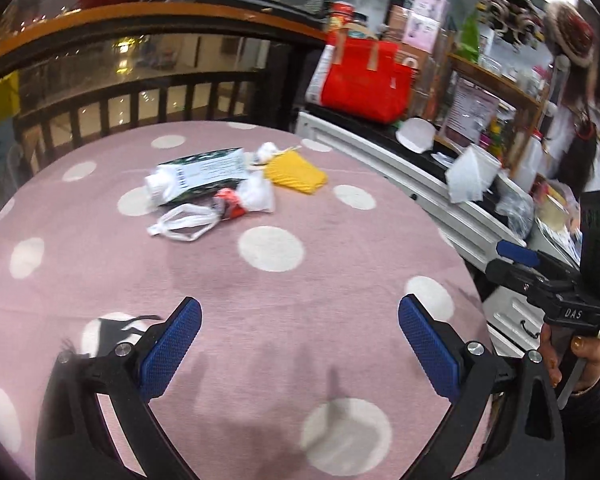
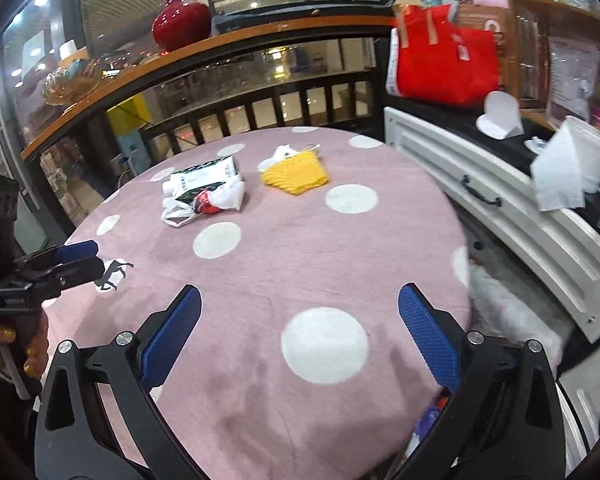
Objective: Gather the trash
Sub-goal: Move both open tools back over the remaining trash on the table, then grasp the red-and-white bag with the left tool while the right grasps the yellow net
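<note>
Trash lies on the far part of a round pink table with white dots (image 1: 340, 280): a green-and-white carton (image 1: 198, 174), a white plastic bag with a red wrapper (image 1: 216, 210), a yellow cloth (image 1: 296, 174) and a small white crumpled piece (image 1: 266, 151). The same carton (image 2: 204, 180), bag (image 2: 204, 202) and yellow cloth (image 2: 294, 176) show in the right wrist view. My left gripper (image 1: 300, 320) is open and empty over the near table. My right gripper (image 2: 300, 312) is open and empty, and it also shows at the right edge of the left wrist view (image 1: 516, 256).
A white cabinet (image 2: 500, 200) stands right of the table, with a red bag (image 2: 444, 60) and white paper napkins (image 2: 568, 164) on top. A dark railing with a wooden ledge (image 2: 220, 52) and a red vase (image 2: 180, 20) runs behind. Shelves of goods are at the far right.
</note>
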`<state>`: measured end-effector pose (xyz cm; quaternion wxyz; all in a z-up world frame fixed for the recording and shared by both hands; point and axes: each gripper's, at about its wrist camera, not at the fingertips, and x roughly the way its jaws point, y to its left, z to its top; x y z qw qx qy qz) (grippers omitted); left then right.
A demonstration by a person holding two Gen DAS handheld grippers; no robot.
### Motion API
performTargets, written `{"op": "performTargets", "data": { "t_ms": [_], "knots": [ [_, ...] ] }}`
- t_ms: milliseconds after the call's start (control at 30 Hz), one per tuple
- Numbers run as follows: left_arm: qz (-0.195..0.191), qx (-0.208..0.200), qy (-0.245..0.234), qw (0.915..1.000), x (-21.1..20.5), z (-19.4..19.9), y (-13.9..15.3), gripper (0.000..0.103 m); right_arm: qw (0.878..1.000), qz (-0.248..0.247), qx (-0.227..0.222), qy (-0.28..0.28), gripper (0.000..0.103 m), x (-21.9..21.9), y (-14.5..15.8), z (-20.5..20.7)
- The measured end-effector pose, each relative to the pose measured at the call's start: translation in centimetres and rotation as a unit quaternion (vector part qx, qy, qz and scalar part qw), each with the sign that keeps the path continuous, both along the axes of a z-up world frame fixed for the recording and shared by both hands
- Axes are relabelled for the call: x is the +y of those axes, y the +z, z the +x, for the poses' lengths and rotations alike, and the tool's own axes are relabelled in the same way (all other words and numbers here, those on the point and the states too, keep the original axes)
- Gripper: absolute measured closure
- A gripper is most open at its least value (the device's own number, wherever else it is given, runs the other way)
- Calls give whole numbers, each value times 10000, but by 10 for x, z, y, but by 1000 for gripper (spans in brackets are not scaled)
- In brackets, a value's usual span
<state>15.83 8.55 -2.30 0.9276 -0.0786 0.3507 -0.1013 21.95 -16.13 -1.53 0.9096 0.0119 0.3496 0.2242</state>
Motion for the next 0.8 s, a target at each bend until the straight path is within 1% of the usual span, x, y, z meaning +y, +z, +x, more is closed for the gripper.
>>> {"op": "performTargets", "data": {
  "t_ms": [100,200,267,333,433,533,633,700,800],
  "knots": [
    [20,65,94,9999,16,11,-1,6,9997,14,181,148,6,13,-5,16],
    [165,155,11,9997,24,29,-3,7,9994,31,266,225,6,21,-6,31],
    [278,198,-65,9994,25,43,-4,11,9992,-34,307,270,6,28,-7,43],
    [372,232,-121,9990,25,57,-5,16,9991,-126,299,286,6,33,-8,54],
    [589,275,-307,9974,20,82,-7,17,9985,-270,332,333,6,43,-11,73],
    [784,375,-379,9955,18,109,-16,21,9979,-313,418,389,6,48,-14,91],
    [884,553,-462,9935,19,136,-28,25,9973,-340,510,413,6,53,-18,108],
    [1016,623,-503,9916,18,149,-36,29,9968,-407,521,440,6,58,-20,119],
    [1100,710,-598,9896,17,161,-42,32,9963,-491,509,488,6,63,-22,133]
  ]
}}
